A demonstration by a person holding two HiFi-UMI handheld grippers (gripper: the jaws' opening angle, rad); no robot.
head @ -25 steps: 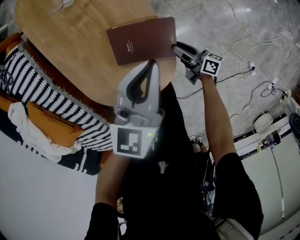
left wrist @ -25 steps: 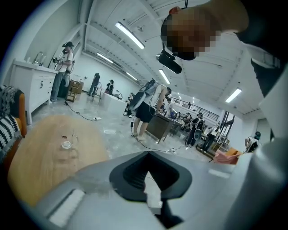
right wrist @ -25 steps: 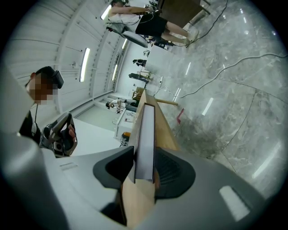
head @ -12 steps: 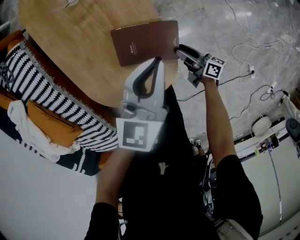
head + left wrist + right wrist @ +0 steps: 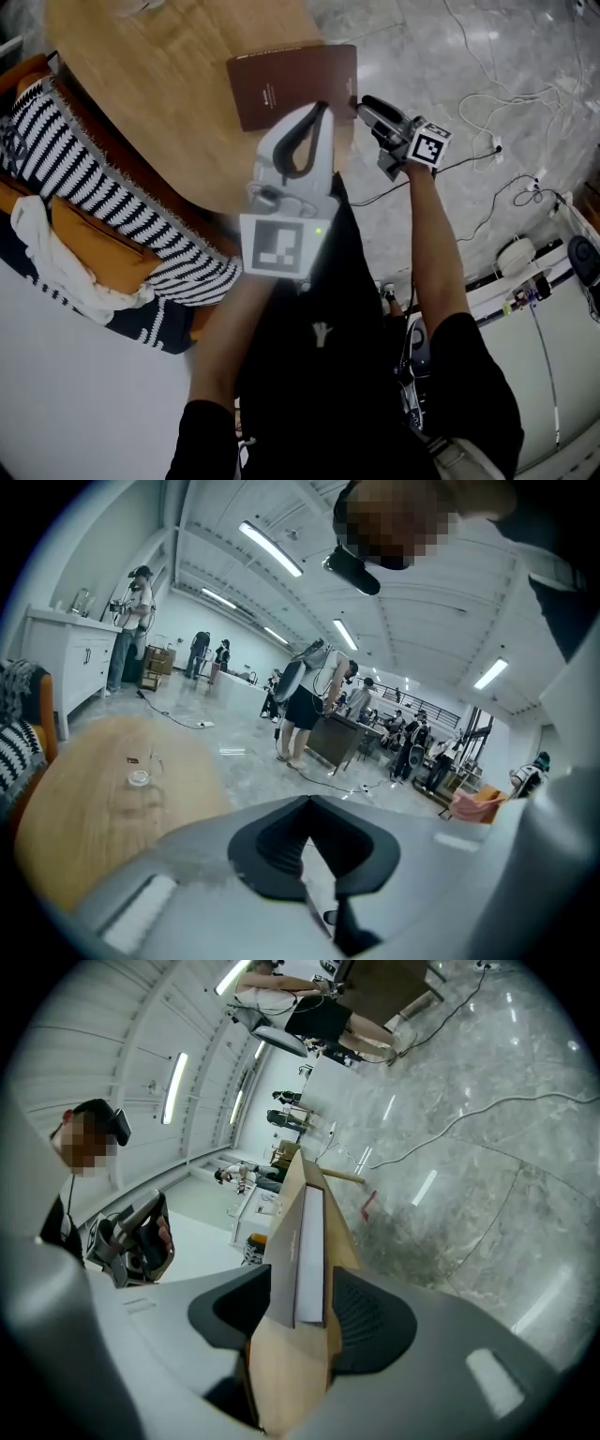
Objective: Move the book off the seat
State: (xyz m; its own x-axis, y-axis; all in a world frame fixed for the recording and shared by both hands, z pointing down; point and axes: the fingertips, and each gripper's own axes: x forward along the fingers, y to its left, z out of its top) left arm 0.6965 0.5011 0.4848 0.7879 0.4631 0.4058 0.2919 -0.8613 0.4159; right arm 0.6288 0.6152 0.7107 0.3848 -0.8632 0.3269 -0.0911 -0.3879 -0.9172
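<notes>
A dark brown book lies flat on the round wooden table, its right end at the table's rim. My right gripper reaches in from the right. In the right gripper view the book and the table's edge stand between the jaws of the right gripper. Those jaws have just been opening and the pads no longer press on the book. My left gripper hovers just in front of the book, shut and empty; in its own view the left gripper points out over the floor.
At the left, a seat with a black-and-white striped blanket, an orange cushion and a white cloth adjoins the table. Cables trail over the marble floor. A small round thing sits on the table. People stand far off.
The right gripper's jaws have spread wider around the book's edge. The book rests on the table as before, and both grippers have hardly moved.
</notes>
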